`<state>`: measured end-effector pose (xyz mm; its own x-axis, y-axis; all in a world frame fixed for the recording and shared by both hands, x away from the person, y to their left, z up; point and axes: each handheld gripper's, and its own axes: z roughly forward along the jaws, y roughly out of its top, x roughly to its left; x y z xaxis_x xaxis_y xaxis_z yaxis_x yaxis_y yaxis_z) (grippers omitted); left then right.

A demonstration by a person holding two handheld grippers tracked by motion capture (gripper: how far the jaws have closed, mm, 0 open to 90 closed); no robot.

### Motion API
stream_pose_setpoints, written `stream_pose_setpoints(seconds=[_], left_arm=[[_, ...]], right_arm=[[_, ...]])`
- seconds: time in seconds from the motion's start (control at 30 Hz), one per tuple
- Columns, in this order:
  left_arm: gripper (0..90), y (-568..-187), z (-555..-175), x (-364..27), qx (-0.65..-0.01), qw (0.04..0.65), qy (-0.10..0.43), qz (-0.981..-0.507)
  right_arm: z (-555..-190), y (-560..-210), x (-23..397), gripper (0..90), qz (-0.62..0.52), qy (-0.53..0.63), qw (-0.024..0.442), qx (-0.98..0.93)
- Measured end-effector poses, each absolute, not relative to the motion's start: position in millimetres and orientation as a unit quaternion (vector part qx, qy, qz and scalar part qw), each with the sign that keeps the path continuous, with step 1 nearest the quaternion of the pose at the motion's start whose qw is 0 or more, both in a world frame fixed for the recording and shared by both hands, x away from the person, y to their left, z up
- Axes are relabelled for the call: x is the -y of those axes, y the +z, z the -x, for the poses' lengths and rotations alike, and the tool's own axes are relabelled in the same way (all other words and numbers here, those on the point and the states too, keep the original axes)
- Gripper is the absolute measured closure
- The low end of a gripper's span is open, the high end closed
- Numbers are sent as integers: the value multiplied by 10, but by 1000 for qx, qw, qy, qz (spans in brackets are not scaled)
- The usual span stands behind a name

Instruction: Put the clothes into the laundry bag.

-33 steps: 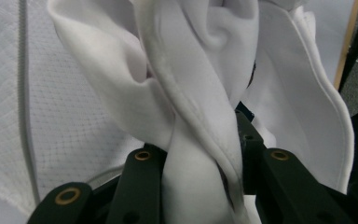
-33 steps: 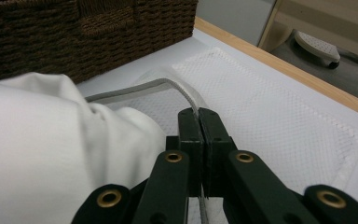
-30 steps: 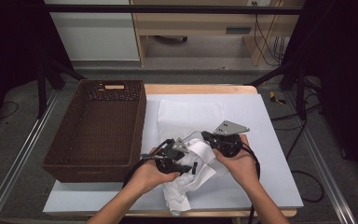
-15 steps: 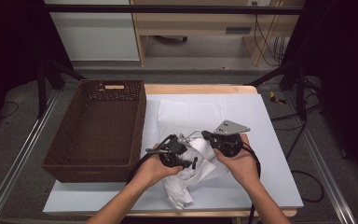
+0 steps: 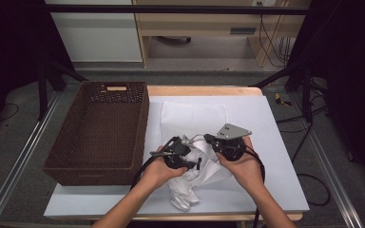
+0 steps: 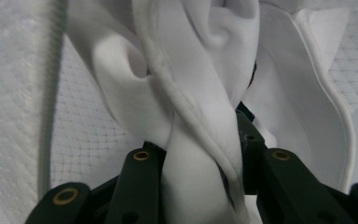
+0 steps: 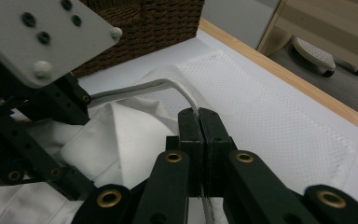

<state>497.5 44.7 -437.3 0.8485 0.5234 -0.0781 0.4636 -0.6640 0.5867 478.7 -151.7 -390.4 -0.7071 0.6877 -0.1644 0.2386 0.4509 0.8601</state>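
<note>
Left tongs drifted rightward; both clamped on white cloth, right tongs gripping hem.

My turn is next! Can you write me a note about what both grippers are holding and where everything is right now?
Left gripper: shut on a thick fold of the white cloth.
Right gripper: shut on a thin edge of that cloth.
The cloth is crumpled at the front of the white table, over a flat white mat.
The brown wicker basket stands to the left, nothing in it.
Done: both grips taken. Left: probably fold the cloth or move it to the basket.
</note>
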Motion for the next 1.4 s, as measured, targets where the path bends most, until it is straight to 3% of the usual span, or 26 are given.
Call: stream_pose_setpoints(seconds=[0.33,0.67,1.4], left_arm=[[684,-4438,-5022,-500,-318,342,80,-881],[681,-4295,-4960,-470,-321,353,111,-872],[677,-4539,-5090,-471,-388,403,148,-816]], right_arm=[[-4698,-3946,1450,891,-268,431,258,-822],[-4661,-3914,1424,891,-264,446,259,-815],[-4609,-4179,1362,891,-264,455,252,-812]])
